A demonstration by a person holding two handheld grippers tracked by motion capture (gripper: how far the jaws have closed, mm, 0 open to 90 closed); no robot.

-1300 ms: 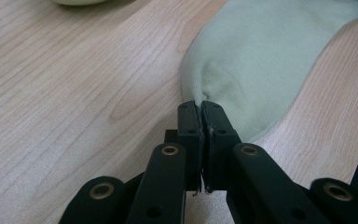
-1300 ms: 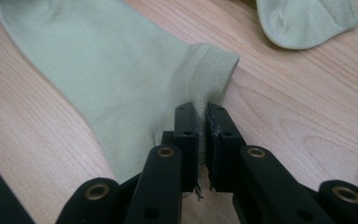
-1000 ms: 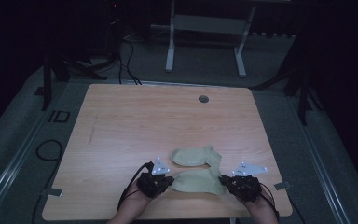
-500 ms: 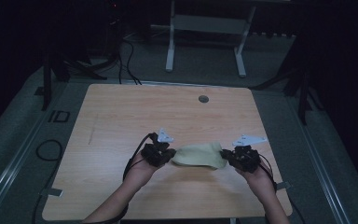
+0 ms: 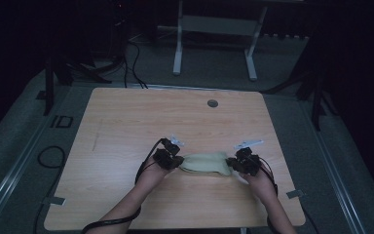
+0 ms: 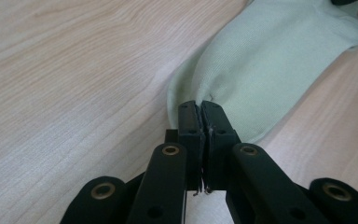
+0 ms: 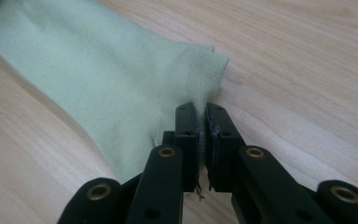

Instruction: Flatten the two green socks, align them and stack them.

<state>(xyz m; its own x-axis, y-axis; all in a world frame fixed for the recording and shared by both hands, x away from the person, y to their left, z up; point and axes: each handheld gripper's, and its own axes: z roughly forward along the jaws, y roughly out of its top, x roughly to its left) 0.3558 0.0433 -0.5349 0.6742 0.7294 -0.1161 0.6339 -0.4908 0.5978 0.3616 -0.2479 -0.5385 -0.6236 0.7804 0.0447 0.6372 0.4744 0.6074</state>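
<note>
Pale green, one sock (image 5: pixel 204 163) lies flat on the wooden table (image 5: pixel 126 126), toward its 6 o'clock edge. Two grippers flank it: the left gripper (image 6: pixel 200 109) at the sock's 9 o'clock and the right gripper (image 7: pixel 202 112) at 3 o'clock, fingers of each clenched on the fabric's edge.

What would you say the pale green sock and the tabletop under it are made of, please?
The pale green sock looks like a soft knitted fabric, matte, with fine ribbing and a coarser mesh band at the cuff; the fibre cannot be told. The light wooden tabletop shows printed-looking grain and a smooth low sheen, so probably laminate rather than solid wood.
</note>
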